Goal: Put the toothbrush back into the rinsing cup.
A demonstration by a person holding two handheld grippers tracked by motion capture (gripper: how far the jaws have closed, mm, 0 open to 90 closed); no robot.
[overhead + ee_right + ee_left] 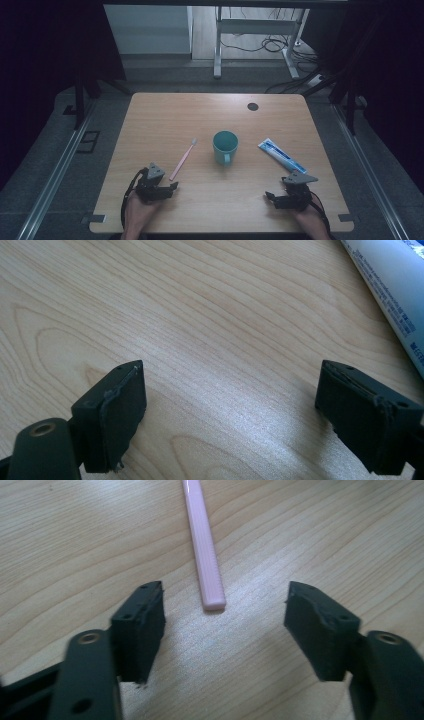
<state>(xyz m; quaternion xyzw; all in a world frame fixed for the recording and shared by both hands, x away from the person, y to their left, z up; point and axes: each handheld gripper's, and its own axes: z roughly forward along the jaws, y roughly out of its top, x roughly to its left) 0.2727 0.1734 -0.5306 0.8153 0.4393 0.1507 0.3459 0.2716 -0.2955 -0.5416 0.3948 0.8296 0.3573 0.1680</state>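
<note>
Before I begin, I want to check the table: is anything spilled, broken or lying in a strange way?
Nothing stands out. The pink toothbrush, teal cup and toothpaste tube sit apart on the table; the cup is upright. Both the left gripper and right gripper are open, holding nothing.

light wooden table [165,110] carrying three things: teal cup [225,146] dead centre, pink toothbrush [183,158] at its nine o'clock, toothpaste tube [281,155] lying flat at three o'clock, all apart.
</note>
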